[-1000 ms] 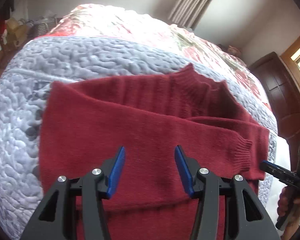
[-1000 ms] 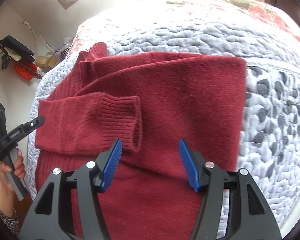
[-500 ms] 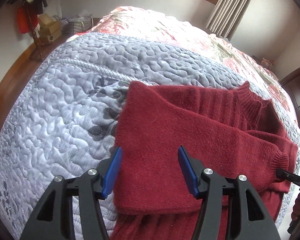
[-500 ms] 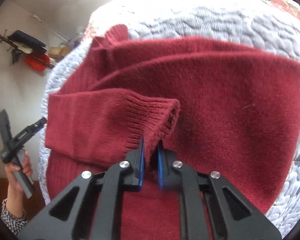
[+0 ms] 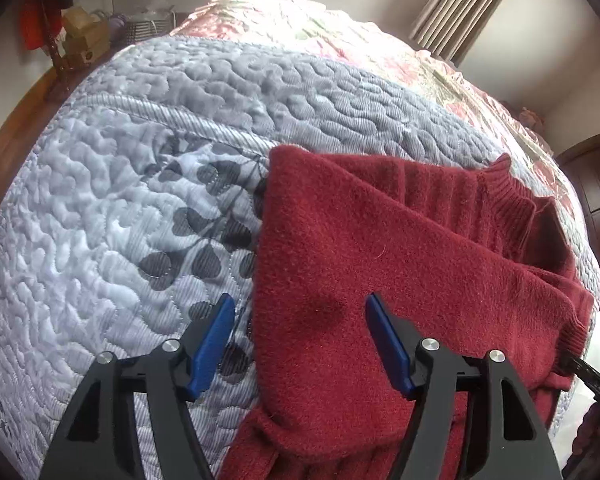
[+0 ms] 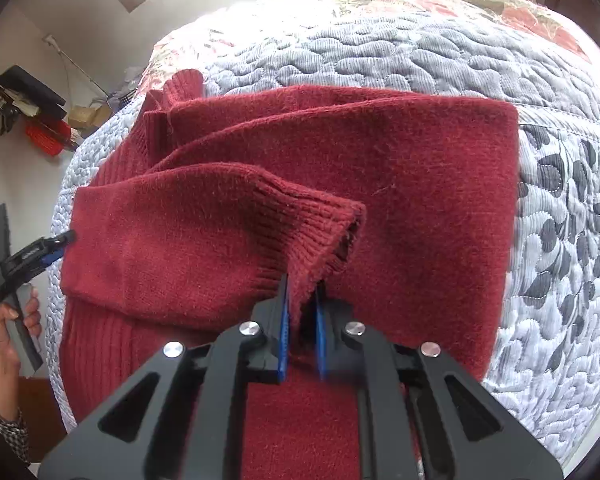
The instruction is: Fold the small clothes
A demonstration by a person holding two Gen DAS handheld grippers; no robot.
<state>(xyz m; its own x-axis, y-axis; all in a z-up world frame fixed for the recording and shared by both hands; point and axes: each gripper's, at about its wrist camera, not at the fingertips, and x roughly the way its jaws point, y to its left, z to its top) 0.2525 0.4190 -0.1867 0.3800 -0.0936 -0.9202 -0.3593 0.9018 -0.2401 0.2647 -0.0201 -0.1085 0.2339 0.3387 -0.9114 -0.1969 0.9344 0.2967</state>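
- Right gripper (image 6: 302,320) has its blue pads pressed together on the ribbed cuff (image 6: 324,236) of a sleeve, pinching the knit between them.
- Left gripper (image 5: 300,344) stands wide apart and holds nothing; one pad hangs over the quilt, the other over the sweater, with the sweater's side edge between them.
- From the right wrist view, the left gripper (image 6: 56,246) shows at the far side of the sweater, just beside the folded sleeve's edge, with a hand (image 6: 14,316) on its handle and a checked cuff below.
- A dark red sweater (image 5: 380,280) lies on the bed, partly folded: one side is straight, the collar (image 6: 180,88) points away, and the sleeve (image 6: 172,236) lies across the body.
- Under it is a grey-white quilt (image 5: 120,200) with a dark leaf print; a floral cover (image 5: 300,28) lies beyond.
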